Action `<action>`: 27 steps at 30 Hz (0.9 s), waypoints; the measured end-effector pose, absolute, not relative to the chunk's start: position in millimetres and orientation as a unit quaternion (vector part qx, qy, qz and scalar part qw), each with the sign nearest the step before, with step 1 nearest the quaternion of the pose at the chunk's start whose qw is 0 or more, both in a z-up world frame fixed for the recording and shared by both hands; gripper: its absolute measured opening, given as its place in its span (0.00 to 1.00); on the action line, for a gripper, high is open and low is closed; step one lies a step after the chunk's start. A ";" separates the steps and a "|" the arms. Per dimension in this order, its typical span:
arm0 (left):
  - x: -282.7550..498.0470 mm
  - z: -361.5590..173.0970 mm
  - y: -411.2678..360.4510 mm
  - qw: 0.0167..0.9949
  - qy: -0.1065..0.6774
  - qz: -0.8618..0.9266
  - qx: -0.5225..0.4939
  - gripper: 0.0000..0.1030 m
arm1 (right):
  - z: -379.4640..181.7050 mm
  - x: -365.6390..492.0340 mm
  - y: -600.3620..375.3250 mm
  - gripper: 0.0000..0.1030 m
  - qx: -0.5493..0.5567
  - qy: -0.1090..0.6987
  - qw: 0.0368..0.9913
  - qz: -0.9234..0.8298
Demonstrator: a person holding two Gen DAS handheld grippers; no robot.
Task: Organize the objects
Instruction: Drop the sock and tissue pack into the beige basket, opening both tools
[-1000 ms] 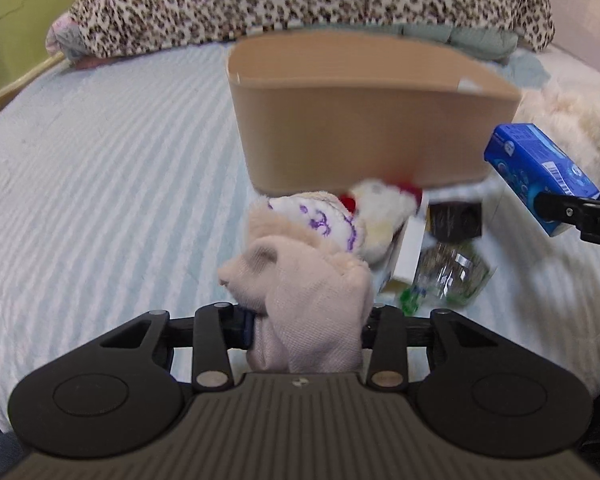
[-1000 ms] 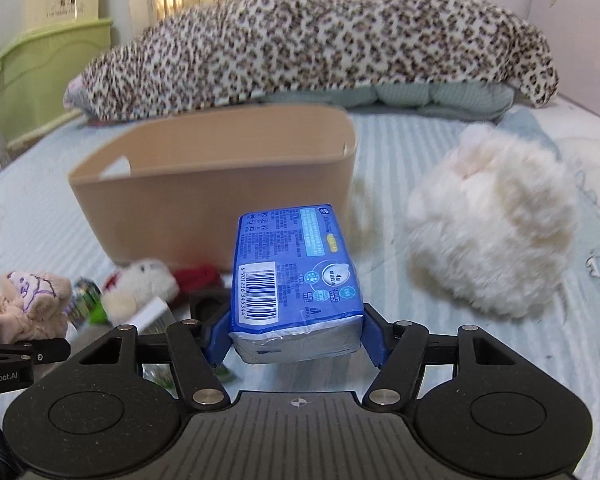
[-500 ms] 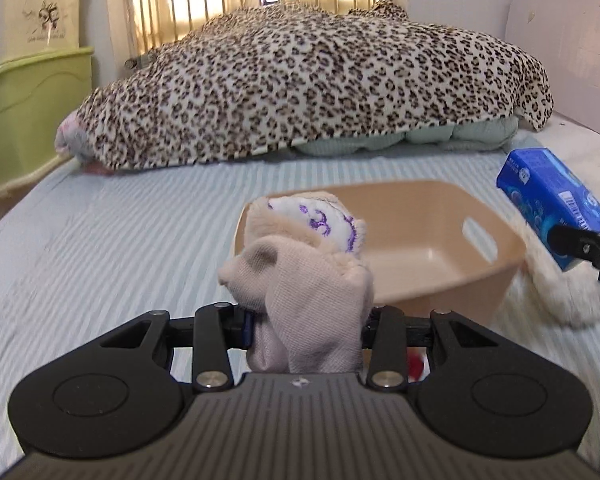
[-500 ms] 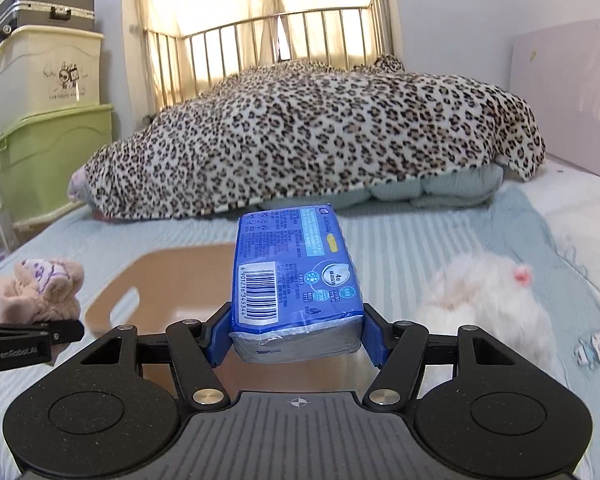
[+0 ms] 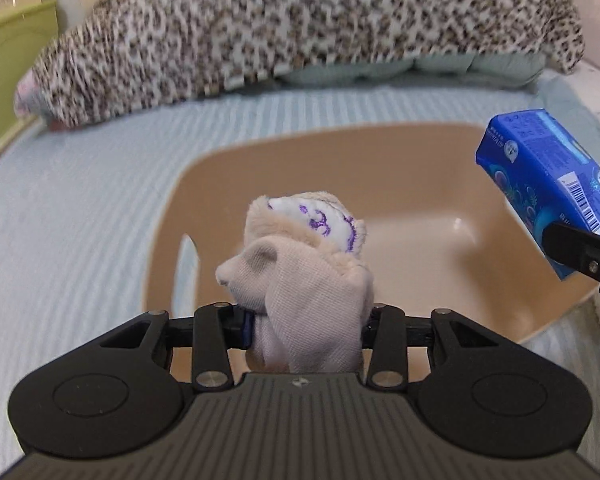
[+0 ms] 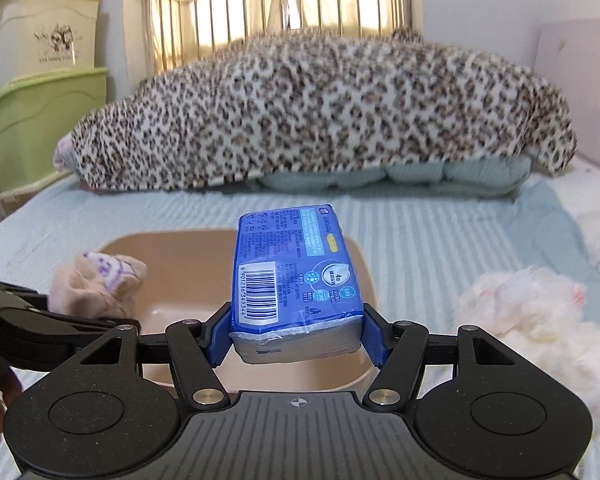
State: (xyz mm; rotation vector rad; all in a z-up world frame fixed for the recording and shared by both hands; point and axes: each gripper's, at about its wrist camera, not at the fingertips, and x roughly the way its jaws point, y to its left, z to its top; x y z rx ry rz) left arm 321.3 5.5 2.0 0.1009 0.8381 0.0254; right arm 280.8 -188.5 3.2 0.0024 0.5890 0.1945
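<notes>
A tan plastic basket (image 5: 440, 168) lies on the striped bed, its inside bare where it shows. My left gripper (image 5: 308, 324) is shut on a rolled beige sock with a white-and-purple patch (image 5: 304, 276) and holds it above the basket's near-left part. My right gripper (image 6: 296, 336) is shut on a blue tissue pack (image 6: 292, 268) and holds it above the basket (image 6: 172, 248), over its right side. In the left wrist view the pack (image 5: 548, 184) hangs over the right rim. The sock (image 6: 96, 284) shows in the right wrist view.
A leopard-print blanket (image 6: 320, 112) lies across the head of the bed over pale green pillows (image 6: 420, 176). A white fluffy plush (image 6: 540, 316) lies right of the basket. Green and cream storage bins (image 6: 32, 112) stand at the left. A metal headboard (image 6: 280, 4) is behind.
Both grippers have come over the basket and tilted downward, so its inside now shows below the sock and the pack. The items in front of the basket are out of view.
</notes>
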 end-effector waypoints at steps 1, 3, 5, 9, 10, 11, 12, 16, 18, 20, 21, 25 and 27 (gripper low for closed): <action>323.2 -2.3 6.0 0.910 0.411 0.013 0.051 0.43 | -0.4 284.3 -187.6 0.60 -0.003 0.296 0.950 0.095; 323.2 -7.9 7.9 0.909 0.413 0.009 0.052 0.47 | -5.8 289.7 -186.4 0.60 -0.007 0.306 0.947 0.096; 320.9 -8.0 12.7 0.909 0.414 0.006 0.043 0.53 | -9.6 288.9 -185.9 0.61 -0.006 0.308 0.946 0.096; 308.5 5.1 17.1 0.920 0.390 0.009 0.037 0.79 | -5.9 278.8 -186.5 0.67 0.000 0.296 0.951 0.092; 305.7 10.3 15.6 0.923 0.381 0.014 0.044 0.83 | -4.3 277.2 -185.6 0.72 -0.001 0.289 0.953 0.094; 301.7 14.8 14.8 0.926 0.373 0.019 0.053 0.90 | -1.8 272.7 -184.9 0.79 -0.005 0.284 0.954 0.094; 297.8 19.4 14.7 0.928 0.366 0.022 0.061 0.92 | 0.9 270.0 -185.1 0.83 -0.007 0.279 0.956 0.093; 278.9 36.8 19.5 0.934 0.350 0.022 0.069 0.93 | 17.5 254.4 -187.1 0.98 -0.007 0.268 0.958 0.102; 269.4 43.0 23.5 0.936 0.347 0.020 0.064 0.94 | 25.1 245.0 -187.7 1.00 -0.007 0.263 0.959 0.106; 260.0 47.1 28.2 0.937 0.344 0.024 0.061 0.94 | 30.9 235.5 -187.1 1.00 -0.016 0.261 0.959 0.105; 255.4 47.6 30.4 0.937 0.344 0.026 0.059 0.94 | 32.8 230.6 -186.9 1.00 -0.020 0.262 0.959 0.104; 232.5 45.5 39.2 0.935 0.348 0.028 0.052 0.94 | 36.5 207.6 -187.0 1.00 -0.025 0.267 0.957 0.108; 220.5 41.3 44.0 0.934 0.353 0.029 0.052 0.94 | 34.2 196.3 -187.4 1.00 -0.026 0.273 0.955 0.110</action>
